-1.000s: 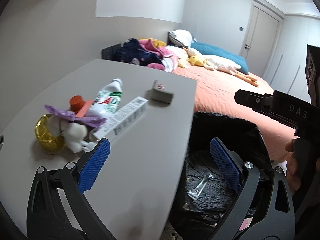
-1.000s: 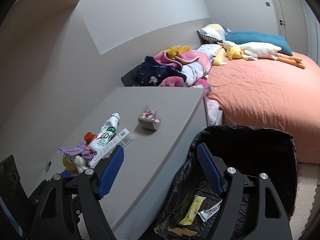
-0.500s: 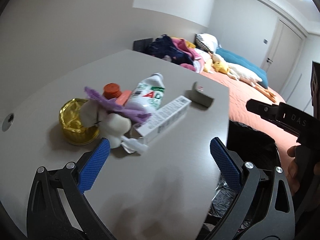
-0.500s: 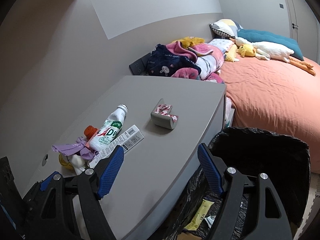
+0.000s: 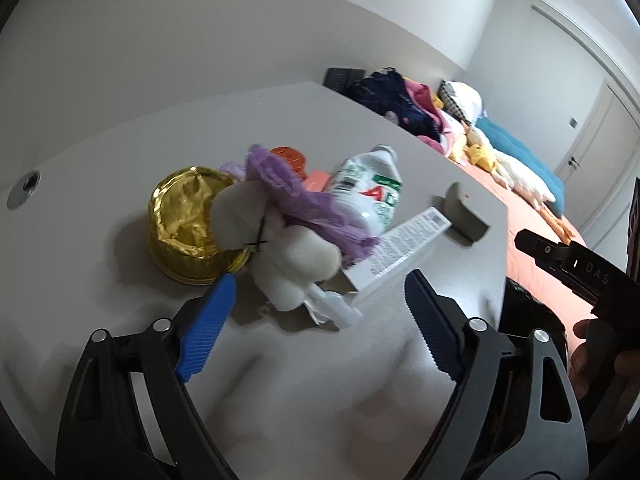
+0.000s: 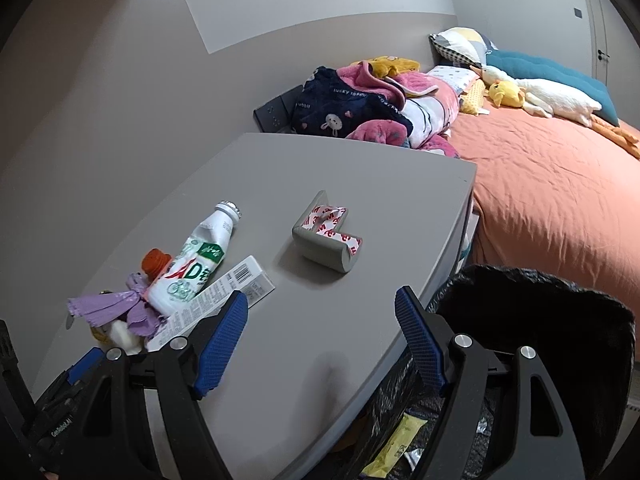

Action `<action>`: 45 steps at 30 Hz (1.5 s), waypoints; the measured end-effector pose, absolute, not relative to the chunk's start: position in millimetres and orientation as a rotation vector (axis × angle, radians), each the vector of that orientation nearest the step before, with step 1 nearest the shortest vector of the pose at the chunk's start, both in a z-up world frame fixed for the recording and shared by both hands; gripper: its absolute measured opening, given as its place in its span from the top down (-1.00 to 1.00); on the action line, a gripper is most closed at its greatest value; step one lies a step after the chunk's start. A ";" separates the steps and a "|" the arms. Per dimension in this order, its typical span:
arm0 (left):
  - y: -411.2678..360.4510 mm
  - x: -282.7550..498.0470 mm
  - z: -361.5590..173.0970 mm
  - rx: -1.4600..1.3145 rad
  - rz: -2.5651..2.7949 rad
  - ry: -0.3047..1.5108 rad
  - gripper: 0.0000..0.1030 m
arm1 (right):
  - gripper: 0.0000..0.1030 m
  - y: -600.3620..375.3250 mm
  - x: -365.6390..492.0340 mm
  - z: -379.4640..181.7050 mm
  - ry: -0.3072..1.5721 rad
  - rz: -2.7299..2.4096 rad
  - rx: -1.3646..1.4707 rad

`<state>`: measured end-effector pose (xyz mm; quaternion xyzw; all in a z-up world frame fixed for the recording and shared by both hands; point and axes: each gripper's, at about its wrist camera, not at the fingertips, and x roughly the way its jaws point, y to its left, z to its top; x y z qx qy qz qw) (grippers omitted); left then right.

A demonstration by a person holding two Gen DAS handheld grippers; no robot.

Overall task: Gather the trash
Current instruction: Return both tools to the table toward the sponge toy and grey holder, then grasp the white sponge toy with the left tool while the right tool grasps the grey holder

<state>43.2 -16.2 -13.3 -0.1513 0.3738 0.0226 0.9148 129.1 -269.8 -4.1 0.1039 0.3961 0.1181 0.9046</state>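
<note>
A pile of trash lies on the grey table: a gold foil cup, a white wad with purple paper, an orange cap, a white AD bottle, a long white box and a grey corner guard. My left gripper is open and empty, just short of the white wad. My right gripper is open and empty over the table, near the box, bottle and corner guard. The black-lined bin stands beside the table.
A bed with an orange cover, piled clothes and plush toys lies beyond the table. The bin holds wrappers. A round hole is in the table at left. The right gripper's body shows in the left wrist view.
My left gripper has swung left from over the bin and closed in on the trash pile. My right gripper has risen and moved forward over the table. Both stay open.
</note>
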 end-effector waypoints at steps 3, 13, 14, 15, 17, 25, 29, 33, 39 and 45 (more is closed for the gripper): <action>-10.7 48.1 -17.2 -0.324 0.071 0.779 -0.58 | -0.49 -266.2 139.7 -8.6 0.825 0.245 0.199; 8.9 68.0 -30.9 -0.435 0.082 0.822 -0.11 | -0.49 -253.6 180.0 -24.5 0.848 0.247 0.135; 9.8 69.6 -32.3 -0.441 0.081 0.825 -0.06 | -0.49 -252.2 183.8 -26.0 0.851 0.247 0.127; 10.8 70.4 -33.5 -0.442 0.082 0.828 -0.01 | -0.49 -250.7 187.5 -27.6 0.853 0.246 0.119; 10.9 72.2 -35.7 -0.437 0.085 0.835 0.07 | -0.49 -246.3 195.3 -32.2 0.859 0.244 0.093; 13.3 75.2 -38.1 -0.431 0.091 0.829 0.34 | -0.08 -238.2 206.9 -45.5 0.867 0.260 0.038; 15.7 71.5 -35.0 -0.446 0.090 0.802 0.45 | -0.03 -235.4 200.5 -44.7 0.852 0.267 0.017; 14.0 69.1 -27.2 -0.438 0.079 0.770 0.48 | -0.02 -234.9 190.2 -38.5 0.837 0.304 0.042; 10.5 59.3 -17.9 -0.443 0.064 0.748 0.48 | -0.02 -236.3 173.5 -19.2 0.812 0.340 0.069; 7.2 43.3 -10.4 -0.443 0.048 0.733 0.48 | -0.02 -240.1 158.8 -5.5 0.803 0.348 0.092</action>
